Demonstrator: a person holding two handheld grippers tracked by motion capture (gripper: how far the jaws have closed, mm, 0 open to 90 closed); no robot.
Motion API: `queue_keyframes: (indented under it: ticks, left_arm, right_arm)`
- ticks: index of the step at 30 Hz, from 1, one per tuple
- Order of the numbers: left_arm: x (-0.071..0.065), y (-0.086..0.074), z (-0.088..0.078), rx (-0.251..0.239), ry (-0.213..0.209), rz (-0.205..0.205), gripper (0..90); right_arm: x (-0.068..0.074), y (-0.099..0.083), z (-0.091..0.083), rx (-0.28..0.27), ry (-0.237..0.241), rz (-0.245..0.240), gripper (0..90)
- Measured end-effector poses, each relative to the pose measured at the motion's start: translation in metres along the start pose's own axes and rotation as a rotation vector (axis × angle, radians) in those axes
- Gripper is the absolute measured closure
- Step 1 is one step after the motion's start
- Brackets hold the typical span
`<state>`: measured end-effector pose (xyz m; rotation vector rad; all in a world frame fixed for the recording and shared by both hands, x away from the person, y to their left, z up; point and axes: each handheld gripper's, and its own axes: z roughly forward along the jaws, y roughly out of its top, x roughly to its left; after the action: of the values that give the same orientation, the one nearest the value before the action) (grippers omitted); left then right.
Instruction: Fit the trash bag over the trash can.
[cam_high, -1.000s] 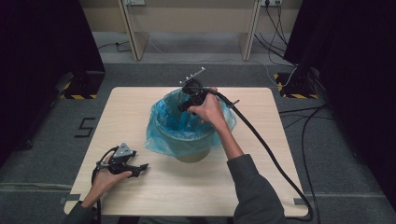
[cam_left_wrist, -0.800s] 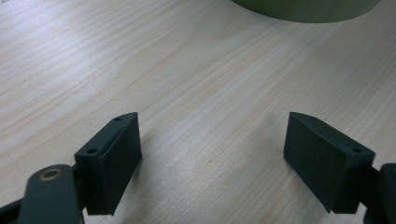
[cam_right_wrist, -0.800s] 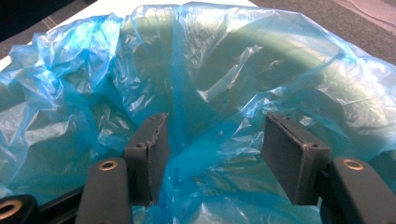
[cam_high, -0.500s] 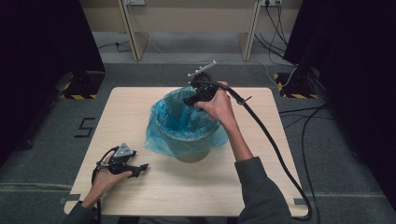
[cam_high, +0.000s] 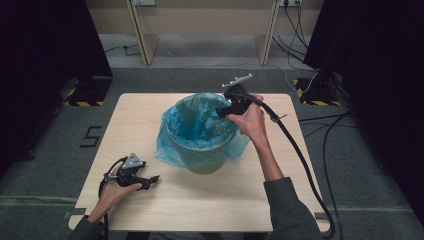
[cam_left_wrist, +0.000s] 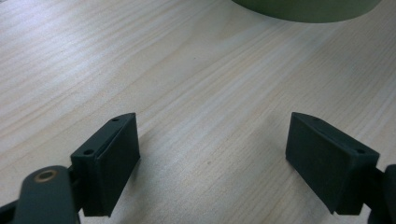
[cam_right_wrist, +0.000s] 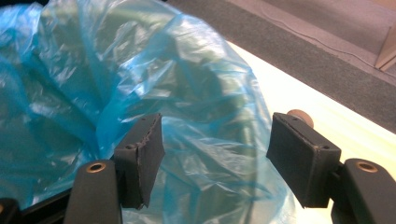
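Note:
A green bin (cam_high: 204, 167) lined with a blue plastic bag (cam_high: 200, 125) stands mid-table. My right gripper (cam_high: 223, 111) hovers at the bin's far right rim. Its jaws have just been opening and now stand open. In the right gripper view (cam_right_wrist: 215, 154) the crinkled blue bag (cam_right_wrist: 196, 93) lies just beyond and below the pads, and neither pad presses on it. My left gripper (cam_high: 150, 181) rests low over the table's front left, open. In the left gripper view (cam_left_wrist: 212, 158) bare wood lies between its jaws and the green bin (cam_left_wrist: 308, 9) stands ahead.
The light wooden table (cam_high: 225, 200) has bare room around the bin. A thick black cable (cam_high: 295, 150) trails from the right gripper over the table's right side. Dark curtains, floor cables and table legs stand beyond the far edge.
My right gripper has moved rightward from above the bin's mouth to its far right rim, its jaws parting wider. The left gripper has stayed in place.

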<state>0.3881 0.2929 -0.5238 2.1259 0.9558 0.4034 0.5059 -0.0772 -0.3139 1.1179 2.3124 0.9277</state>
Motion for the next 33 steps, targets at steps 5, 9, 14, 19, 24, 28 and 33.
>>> queue_keyframes:
  ticks: [5,9,14,19,24,28,33]
  left_arm:
    - [0.000,0.000,0.000,0.000,0.000,0.000,16.5]
    - [0.000,0.000,0.000,0.001,0.000,0.001,16.5]
    - [0.000,0.000,0.000,0.000,0.000,0.000,16.5]
    - [0.000,0.000,0.000,0.001,0.001,0.001,16.4]
    - [0.000,0.000,0.000,0.001,0.000,0.001,16.3]
    - [0.000,0.000,0.000,0.003,0.001,0.003,16.3]
    - [0.000,0.000,0.000,0.001,0.000,0.001,16.4]
  right_arm:
    - [-0.009,-0.013,0.009,0.061,-0.052,0.014,34.6]
    - [-0.016,-0.023,0.018,0.093,-0.071,0.027,35.6]
    - [-0.019,-0.027,0.017,0.088,-0.062,0.036,34.1]
    - [-0.010,-0.021,-0.009,-0.022,-0.043,0.026,33.6]
    - [-0.001,-0.023,-0.019,-0.037,-0.013,0.008,32.2]
    - [0.005,-0.032,-0.014,0.009,-0.003,-0.017,31.1]
    - [-0.001,-0.041,0.001,0.100,-0.022,-0.010,30.7]
